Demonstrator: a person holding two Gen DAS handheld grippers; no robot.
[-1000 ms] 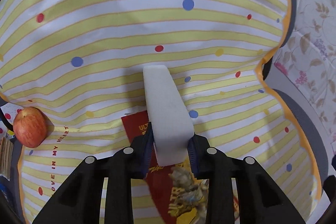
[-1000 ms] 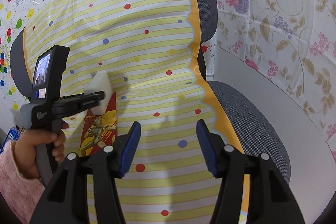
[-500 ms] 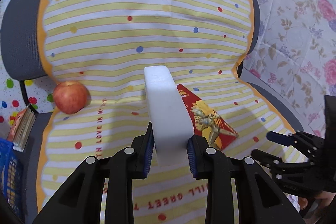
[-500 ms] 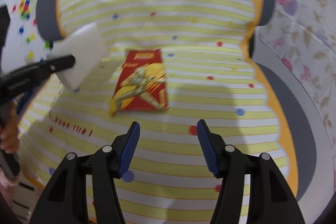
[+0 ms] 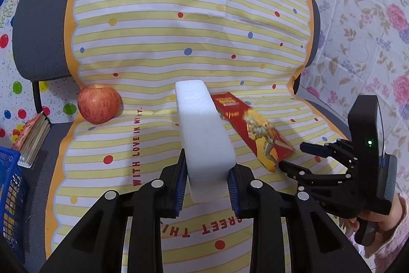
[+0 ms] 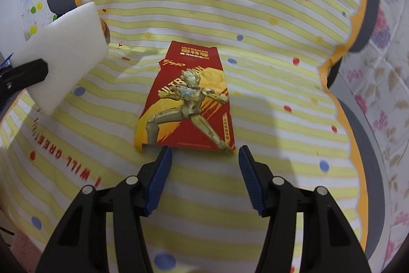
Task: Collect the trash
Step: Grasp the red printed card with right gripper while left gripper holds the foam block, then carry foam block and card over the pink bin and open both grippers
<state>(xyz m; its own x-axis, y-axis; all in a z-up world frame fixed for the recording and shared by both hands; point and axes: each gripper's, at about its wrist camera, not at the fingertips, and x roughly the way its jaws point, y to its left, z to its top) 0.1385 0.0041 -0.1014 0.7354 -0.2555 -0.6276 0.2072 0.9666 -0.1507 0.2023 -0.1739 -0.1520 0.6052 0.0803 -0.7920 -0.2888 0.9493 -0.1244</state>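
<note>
My left gripper (image 5: 207,168) is shut on a white foam block (image 5: 202,134), held up above the striped chair seat; the same foam block (image 6: 64,55) shows at the left of the right wrist view. A red and gold wrapper (image 6: 189,96) with a printed figure lies flat on the seat cover. My right gripper (image 6: 204,152) stands open just short of the wrapper's near edge, nothing between its fingers. In the left wrist view the wrapper (image 5: 255,129) lies right of the foam, with the right gripper (image 5: 294,155) at its near end.
A red apple (image 5: 98,104) rests on the seat by the chair back (image 5: 41,37). A blue basket (image 5: 10,186) and a stack of cards (image 5: 33,137) sit at the far left. A floral cloth (image 5: 363,42) hangs on the right. A pink-sleeved hand (image 5: 383,221) holds the right gripper.
My left gripper drew back from the chair with the foam block still in it. My right gripper swung round and sank toward the wrapper, which now lies straight ahead of its open fingers.
</note>
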